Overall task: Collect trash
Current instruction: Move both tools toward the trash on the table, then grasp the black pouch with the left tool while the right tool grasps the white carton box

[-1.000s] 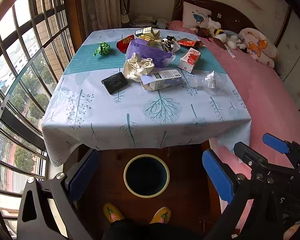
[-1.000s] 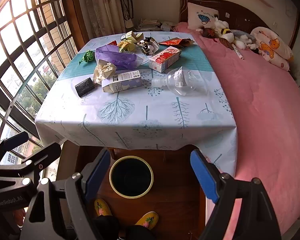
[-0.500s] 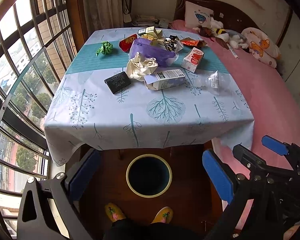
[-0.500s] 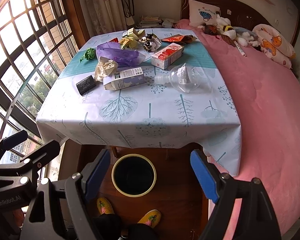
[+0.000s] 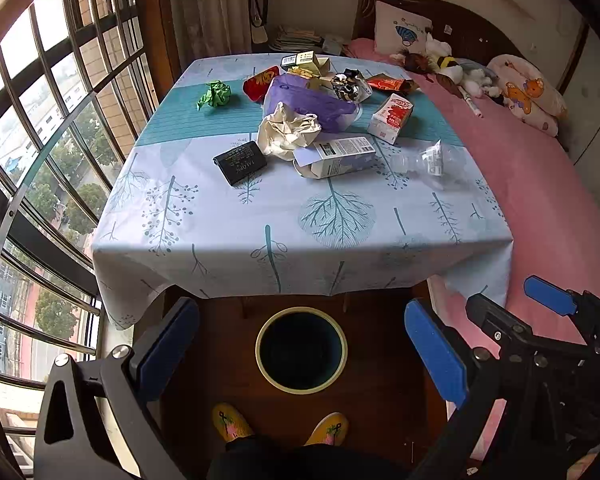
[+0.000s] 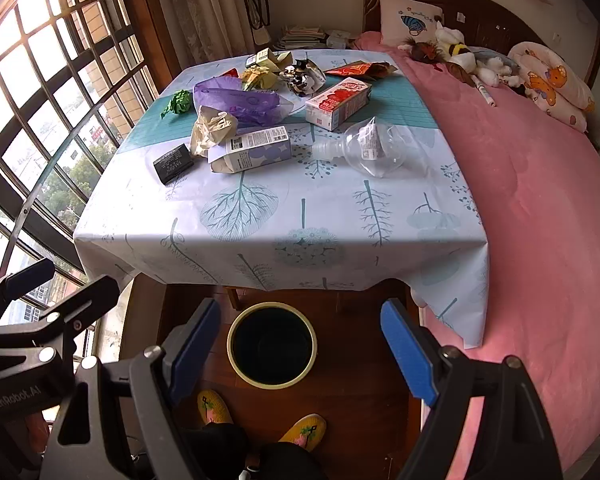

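Both views have drifted slightly closer to the worktop (image 5: 300, 220) over the last second; nothing on it has moved, so collection hasn't started. Left to right: green crumpled wad (image 5: 214, 95), black box (image 5: 240, 162), beige crumpled paper (image 5: 288, 132), purple-white carton (image 5: 340, 157), red-white carton (image 5: 391, 118), clear plastic bottle (image 5: 432, 160). Left gripper (image 5: 300, 354) wide apart, empty. Right gripper (image 6: 300, 352) also wide, empty. Bin (image 5: 301, 350) sits on the floor below the worktop's near edge, looks empty.

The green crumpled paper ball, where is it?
In both views the green paper ball sits alone on the table's teal stripe, on the window side, left of the purple bag and the red wrapper.
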Motion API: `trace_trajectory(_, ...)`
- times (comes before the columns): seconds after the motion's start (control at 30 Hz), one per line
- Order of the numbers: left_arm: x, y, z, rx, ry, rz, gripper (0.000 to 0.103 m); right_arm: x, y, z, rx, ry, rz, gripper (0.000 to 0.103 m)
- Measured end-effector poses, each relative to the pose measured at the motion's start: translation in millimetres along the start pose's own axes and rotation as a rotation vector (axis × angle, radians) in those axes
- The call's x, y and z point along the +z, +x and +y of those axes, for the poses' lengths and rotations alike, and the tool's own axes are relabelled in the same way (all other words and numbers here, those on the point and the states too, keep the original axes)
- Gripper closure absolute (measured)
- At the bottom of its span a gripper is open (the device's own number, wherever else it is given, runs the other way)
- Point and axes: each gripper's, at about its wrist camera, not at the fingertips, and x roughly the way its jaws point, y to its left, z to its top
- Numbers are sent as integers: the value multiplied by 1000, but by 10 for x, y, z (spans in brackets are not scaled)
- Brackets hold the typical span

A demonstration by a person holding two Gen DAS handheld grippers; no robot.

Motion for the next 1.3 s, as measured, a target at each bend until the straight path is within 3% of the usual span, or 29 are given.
trace_trajectory(0.97,230,-281,21,55,40,-26,1,232,-93,-13,67,53,-38,20)
trace_trajectory(1.3,583,-182,270,35,64,-38,1,464,48,86,67,78,-35,20)
